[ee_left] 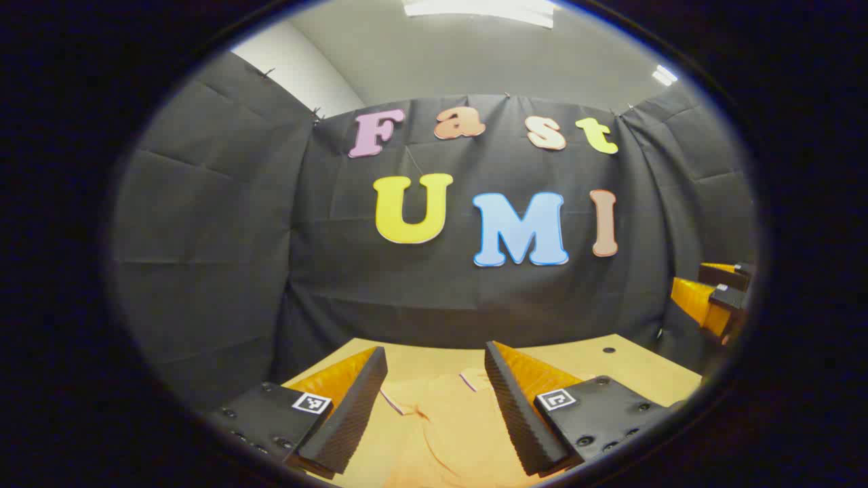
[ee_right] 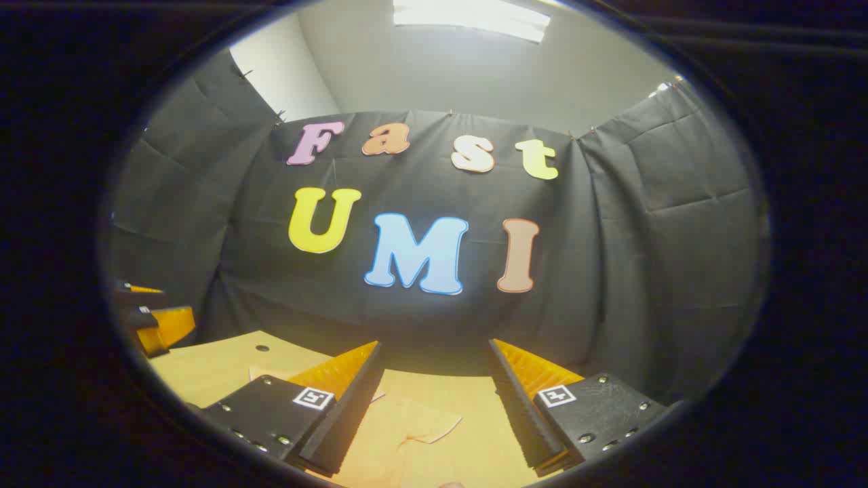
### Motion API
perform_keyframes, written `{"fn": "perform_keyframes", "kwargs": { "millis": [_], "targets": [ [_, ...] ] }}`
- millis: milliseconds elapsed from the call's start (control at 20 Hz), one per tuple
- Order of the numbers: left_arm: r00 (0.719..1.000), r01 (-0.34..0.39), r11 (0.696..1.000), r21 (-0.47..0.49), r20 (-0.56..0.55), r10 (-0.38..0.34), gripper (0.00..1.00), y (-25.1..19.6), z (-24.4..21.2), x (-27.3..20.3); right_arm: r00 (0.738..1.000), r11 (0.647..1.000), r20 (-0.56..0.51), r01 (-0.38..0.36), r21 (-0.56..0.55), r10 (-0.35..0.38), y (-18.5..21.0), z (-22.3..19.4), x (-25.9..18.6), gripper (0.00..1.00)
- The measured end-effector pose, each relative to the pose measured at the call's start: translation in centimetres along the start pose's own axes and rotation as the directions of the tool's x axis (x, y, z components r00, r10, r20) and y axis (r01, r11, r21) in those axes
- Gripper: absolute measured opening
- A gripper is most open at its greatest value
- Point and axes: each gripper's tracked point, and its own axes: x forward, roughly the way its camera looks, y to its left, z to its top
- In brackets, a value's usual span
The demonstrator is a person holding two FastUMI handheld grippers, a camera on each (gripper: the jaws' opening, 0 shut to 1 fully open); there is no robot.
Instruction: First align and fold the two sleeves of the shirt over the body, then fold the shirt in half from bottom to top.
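In the left gripper view, the left gripper [ee_left: 434,407] hangs above the bench [ee_left: 630,366] with its fingers [ee_left: 349,413] spread well apart and nothing between them. Through the gap lies the shirt [ee_left: 441,427], a pale orange garment spread flat on the bench, close in colour to the bench top. Its collar end, with a light edge trim, points toward the black booth wall [ee_left: 203,224], and a curved seam runs down the cloth nearer the camera. The shirt sits below the fingers; whether they touch it cannot be told. A small dark hole [ee_left: 608,350] marks the bench top to the right of the shirt, near the far edge. Farther right of the shirt, past the bench edge, part of the right gripper [ee_left: 712,298] shows against the wall.

In the right gripper view, the right gripper [ee_right: 434,413] is also held over the bench [ee_right: 203,366], its fingers [ee_right: 522,407] wide apart and gripping nothing. Between them lies the shirt [ee_right: 400,434], with one short sleeve [ee_right: 430,423] spread out toward the right and its hem showing a light edge. More of the shirt runs under the near finger on the left. The same small hole [ee_right: 262,348] sits on the bench to the left of the shirt, and beyond it, at the bench's left edge, part of the left gripper [ee_right: 152,318] is seen. A ceiling light [ee_right: 471,17] glows above the wall.
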Motion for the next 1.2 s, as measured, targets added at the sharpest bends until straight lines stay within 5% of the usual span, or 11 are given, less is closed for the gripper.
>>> {"fn": "perform_keyframes", "kwargs": {
  "millis": [250,750,1200],
  "targets": [
    [0.997,-0.058,0.998,0.001,0.059,0.058,0.94,1.5,3.1,3.3,0.997,0.998,-0.034,-0.063,0.033,0.064,-0.1,-1.0,3.5,0.94],
    [0.999,-0.005,1.000,0.000,0.040,0.005,0.95,2.7,2.6,9.5,0.987,0.992,-0.100,0.125,0.018,-0.122,-3.0,-2.6,7.4,0.94],
    [1.000,0.011,1.000,-0.024,-0.005,-0.011,0.94,5.1,0.4,10.7,0.965,0.993,-0.241,0.118,0.031,-0.107,-0.8,-7.5,9.7,0.94]
  ]
}}
